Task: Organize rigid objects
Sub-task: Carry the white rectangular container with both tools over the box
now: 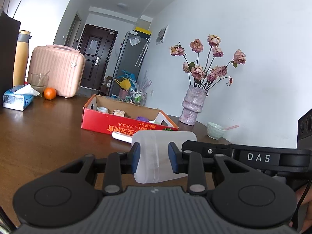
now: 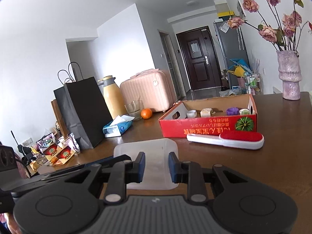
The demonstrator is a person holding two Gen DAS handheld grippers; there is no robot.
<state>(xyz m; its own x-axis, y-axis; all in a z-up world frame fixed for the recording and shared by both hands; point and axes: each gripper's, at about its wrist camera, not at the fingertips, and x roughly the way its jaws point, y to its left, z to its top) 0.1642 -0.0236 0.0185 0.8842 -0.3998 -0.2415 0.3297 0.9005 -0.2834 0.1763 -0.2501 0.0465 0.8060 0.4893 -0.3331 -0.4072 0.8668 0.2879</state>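
Between the pads: a frosted tub (image 1: 156,156), gripped at both ends, off the table (image 1: 48,136).
Left gripper (image 1: 154,159): jaws narrow, clamped on one wall of the tub.
Right gripper (image 2: 157,165): jaws nearly closed, pinching the opposite wall (image 2: 154,161); two grips likely keep it level.
Box (image 2: 206,124): red, open-topped, just beyond the tub, small items inside; probably the tub's destination.
Brush (image 2: 226,138): lying flat against the box's near side, not yet sorted.
Vase (image 1: 192,105): right of the box, clear of the path.
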